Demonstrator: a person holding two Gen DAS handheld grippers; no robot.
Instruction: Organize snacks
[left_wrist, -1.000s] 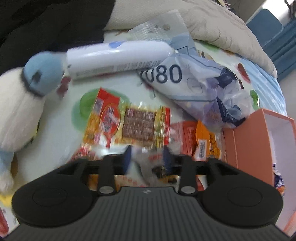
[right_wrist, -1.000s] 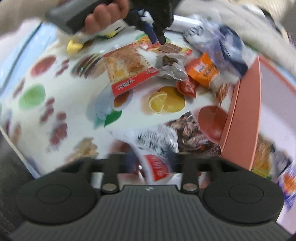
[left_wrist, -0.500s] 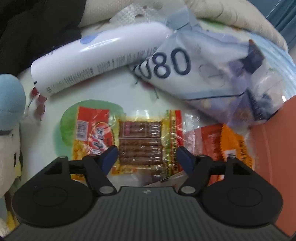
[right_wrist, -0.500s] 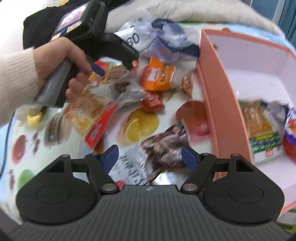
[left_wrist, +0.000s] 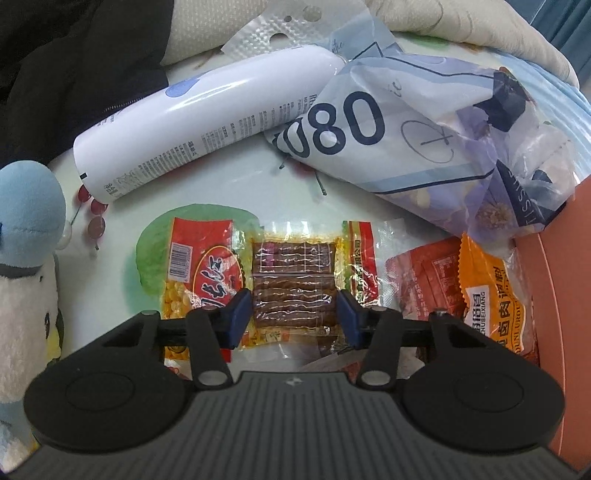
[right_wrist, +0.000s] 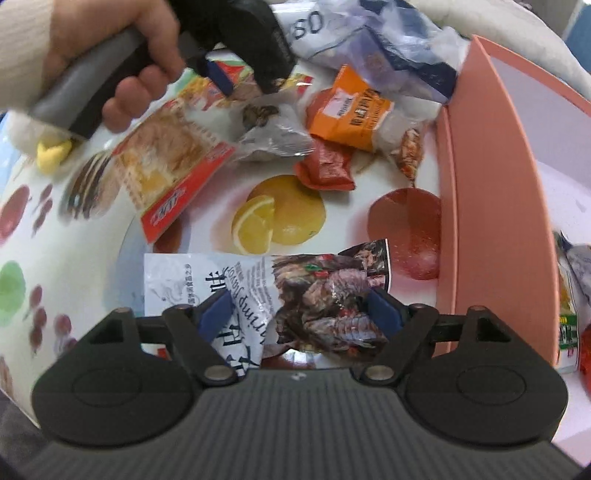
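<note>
Snacks lie between both tools: red-yellow packet (left_wrist: 273, 280) inside closing left tool (left_wrist: 293, 319), shrimp packet (right_wrist: 295, 295) inside opening right tool (right_wrist: 301, 314).

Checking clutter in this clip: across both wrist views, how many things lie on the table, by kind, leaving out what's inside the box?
Snack packets: 7 (strip packet, cracker packet, silvery packet, orange packet, red packet, small clear packet, shrimp packet)
Printed plastic bag: 1
White bottle: 1
Plush toy: 1
Pink box: 1
Total: 11
</note>
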